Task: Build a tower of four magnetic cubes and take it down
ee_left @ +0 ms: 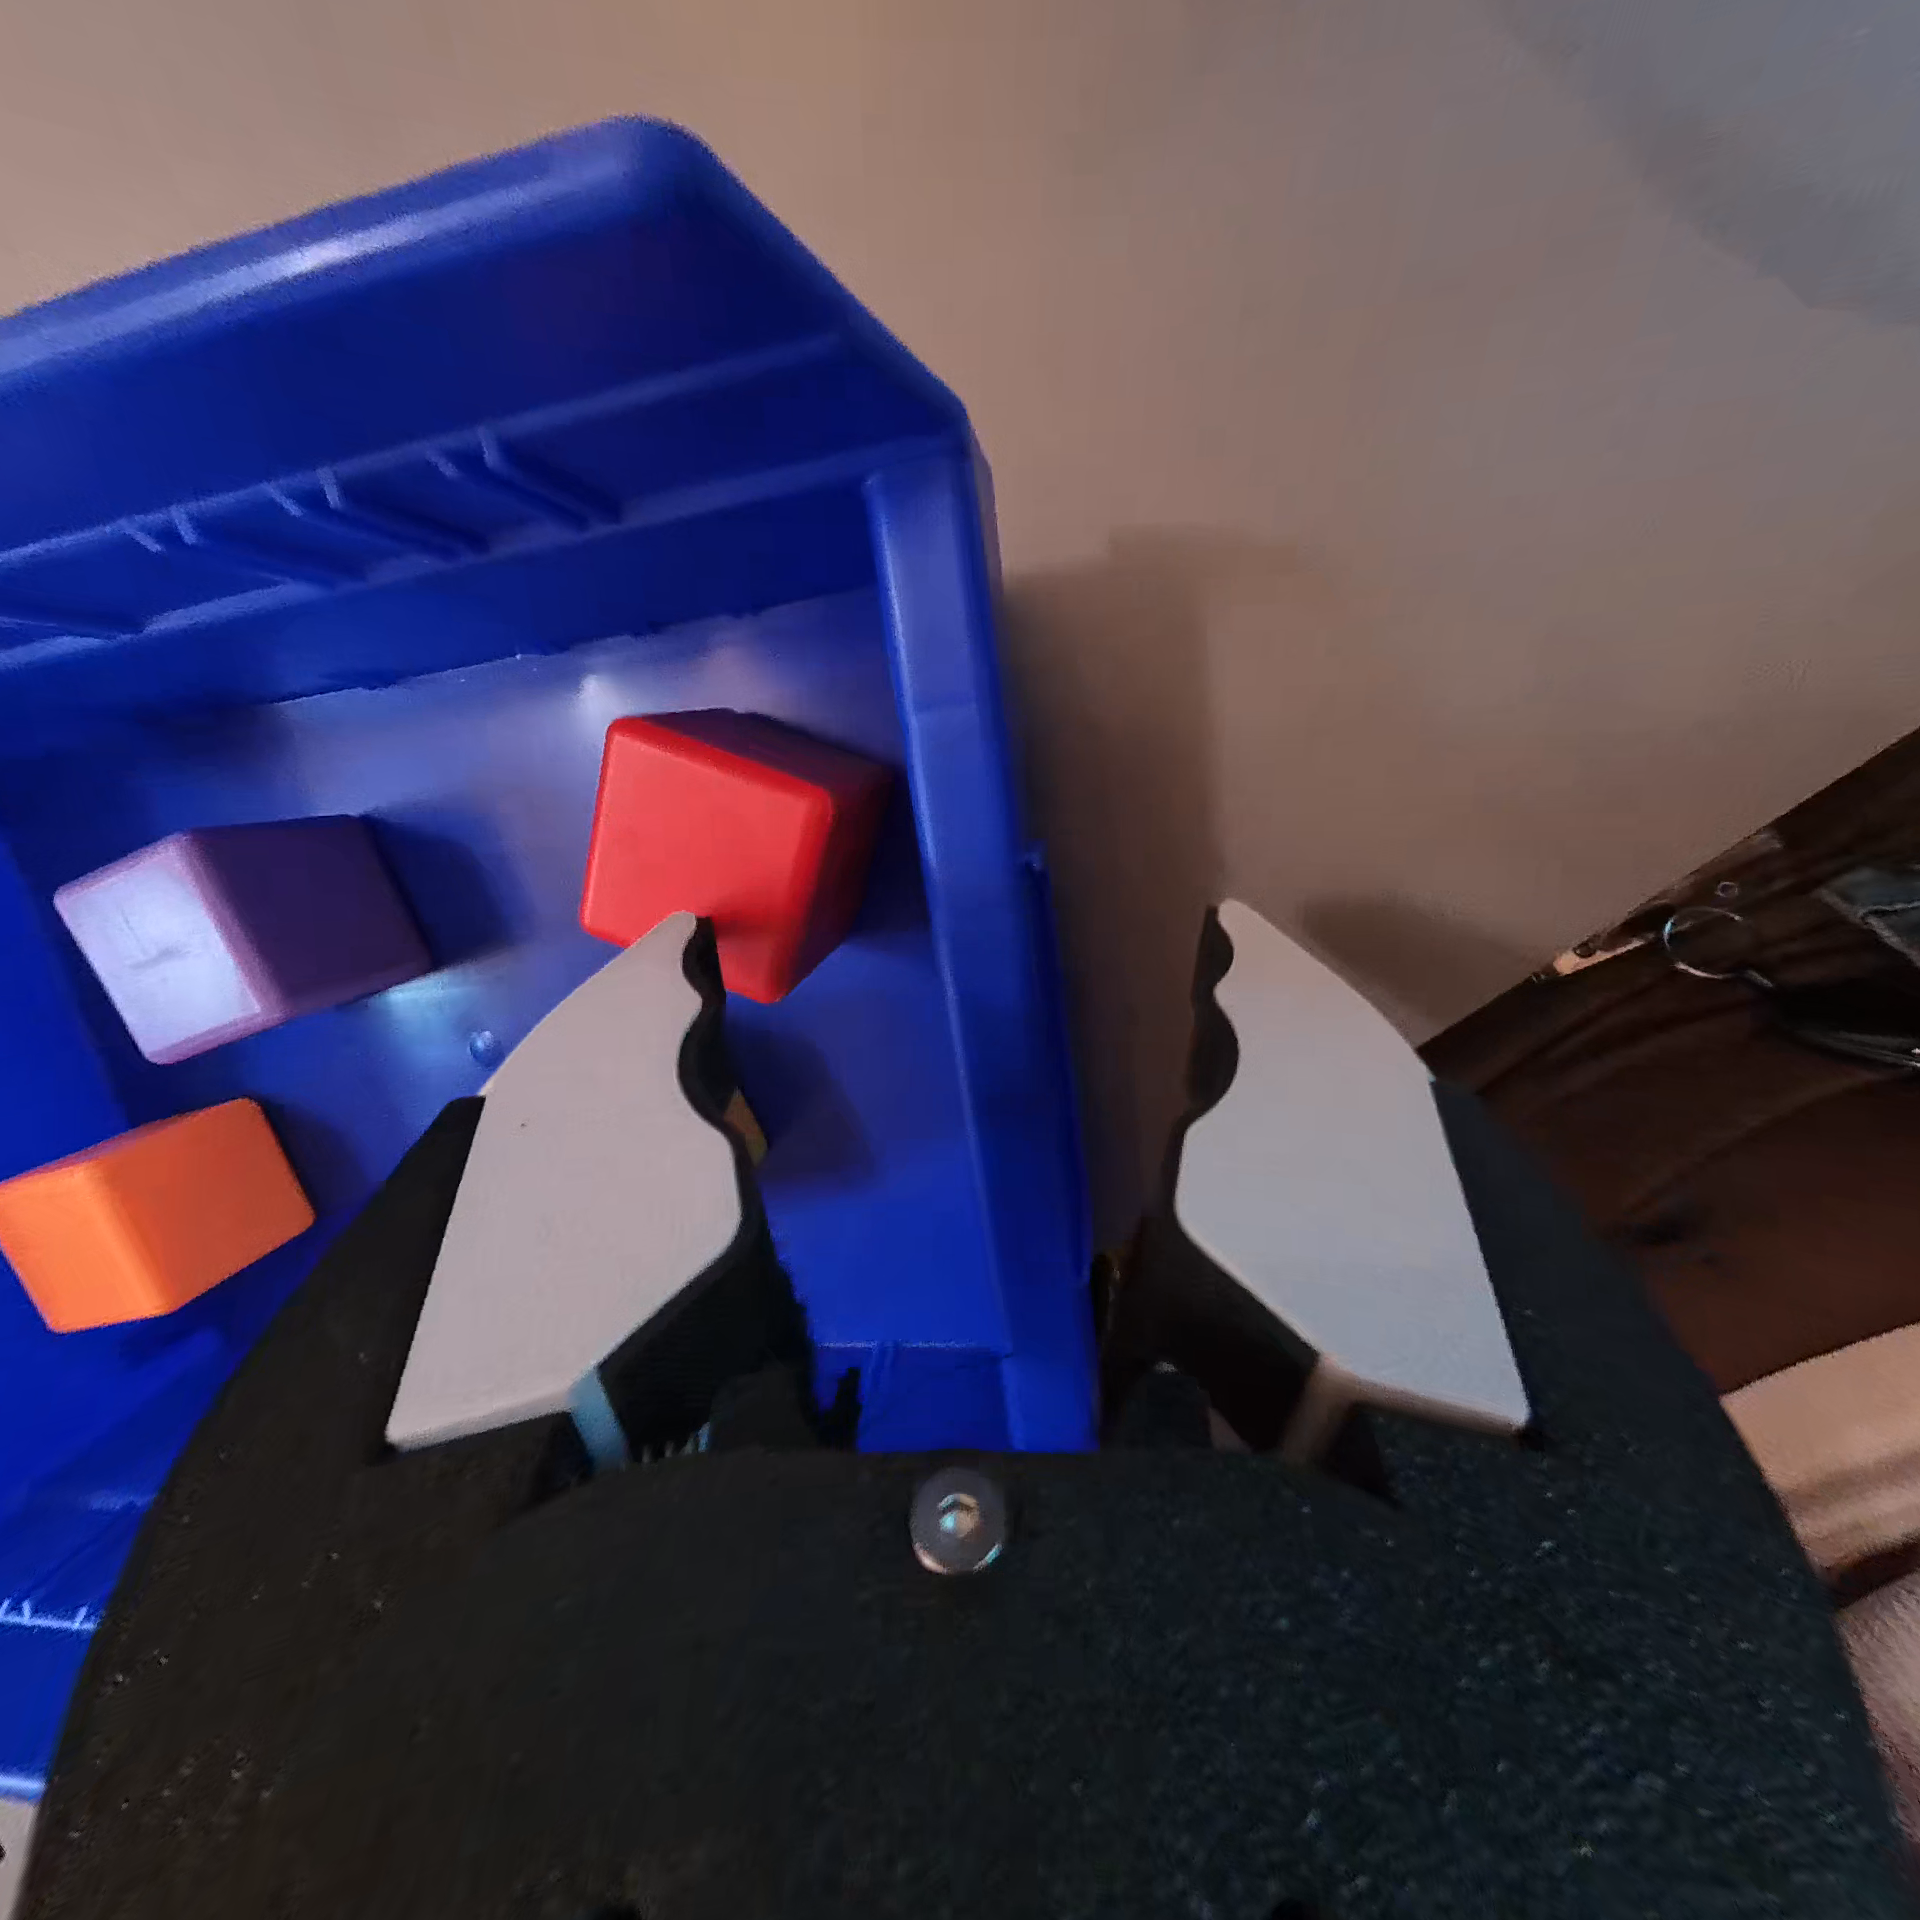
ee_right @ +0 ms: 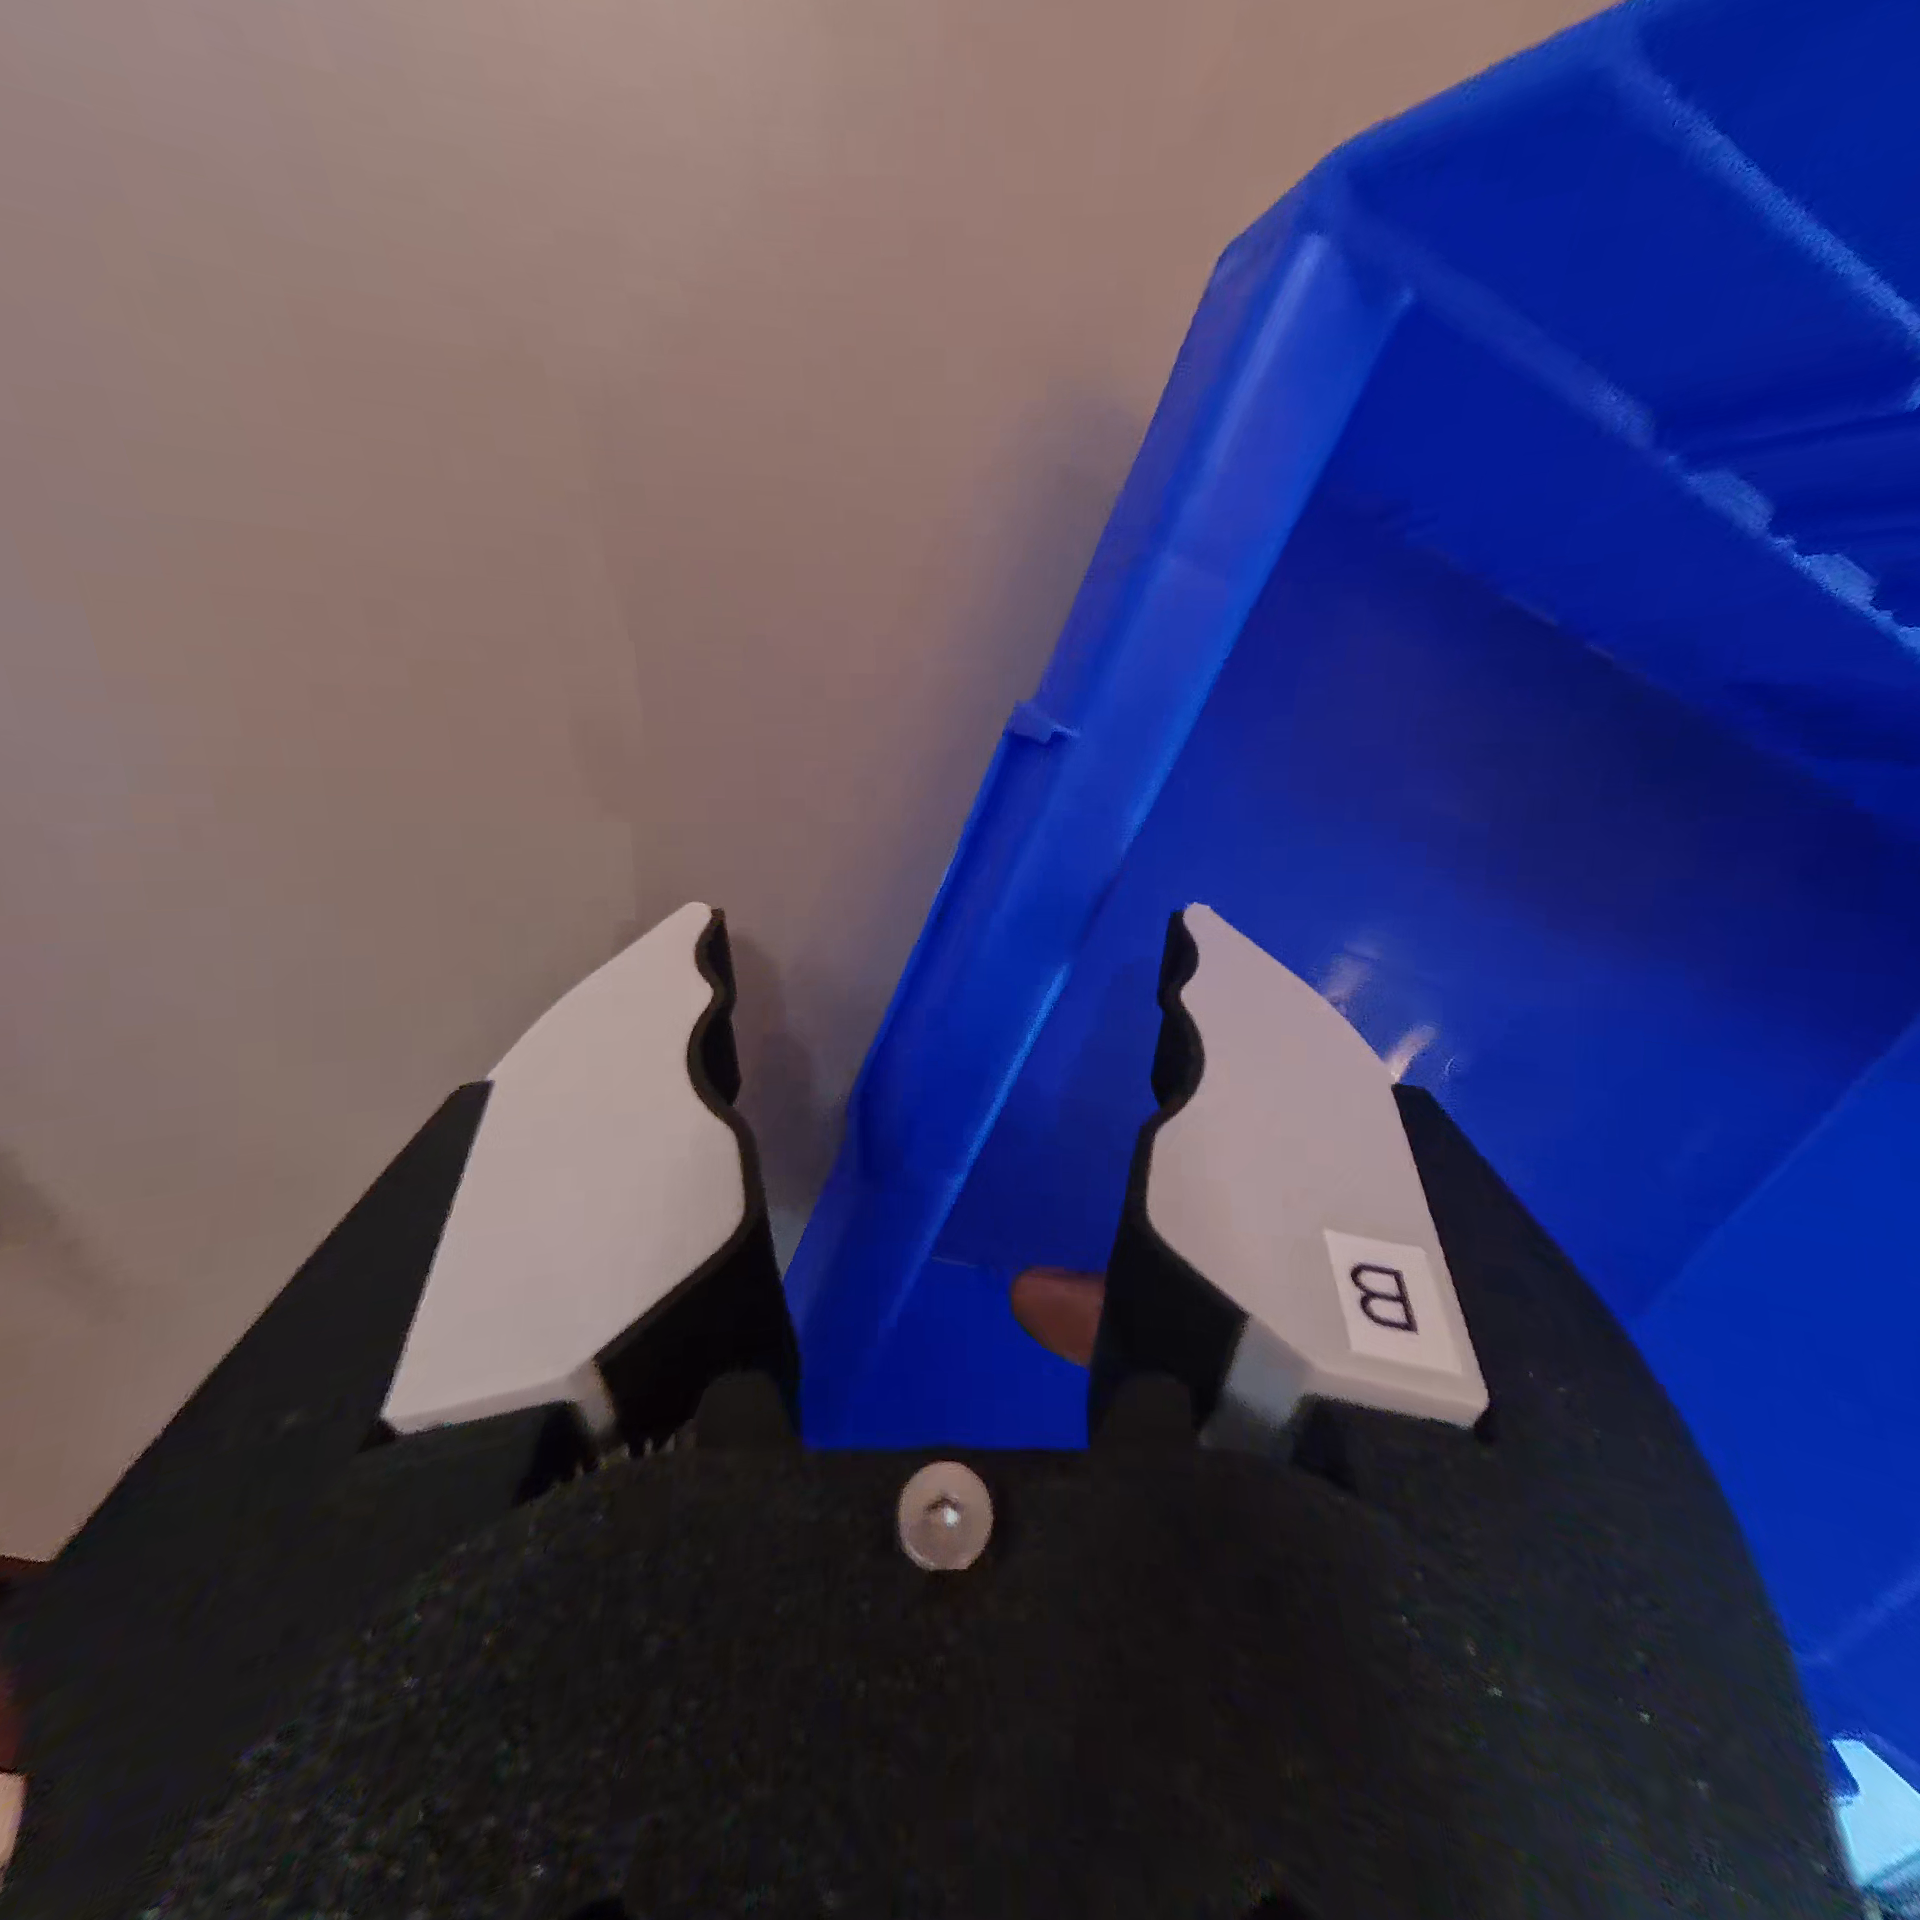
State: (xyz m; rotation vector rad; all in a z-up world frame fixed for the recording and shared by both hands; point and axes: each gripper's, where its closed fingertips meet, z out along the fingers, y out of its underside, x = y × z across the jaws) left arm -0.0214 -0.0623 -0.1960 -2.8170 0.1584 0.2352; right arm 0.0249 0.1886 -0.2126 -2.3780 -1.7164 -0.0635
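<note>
In the left wrist view a blue bin point(ee_left: 935, 665) holds a red cube point(ee_left: 717, 831), a purple cube point(ee_left: 260, 925) and an orange cube point(ee_left: 145, 1210). My left gripper point(ee_left: 951, 914) is open and empty and straddles the bin's right wall. Its left fingertip point(ee_left: 665, 945) is inside the bin, right by the red cube's near corner, and the other fingertip is outside over the table. In the right wrist view my right gripper point(ee_right: 948, 914) is open and empty and straddles the left wall of a blue bin point(ee_right: 1174, 665). Its right fingertip point(ee_right: 1210, 945) is inside. No cube shows there.
The bins stand on a plain beige table point(ee_left: 1351, 468). Dark brown furniture point(ee_left: 1714, 1091) with a metal ring on it lies at the right of the left wrist view. A small brown rounded thing point(ee_right: 1055, 1314) shows low between the right gripper's fingers.
</note>
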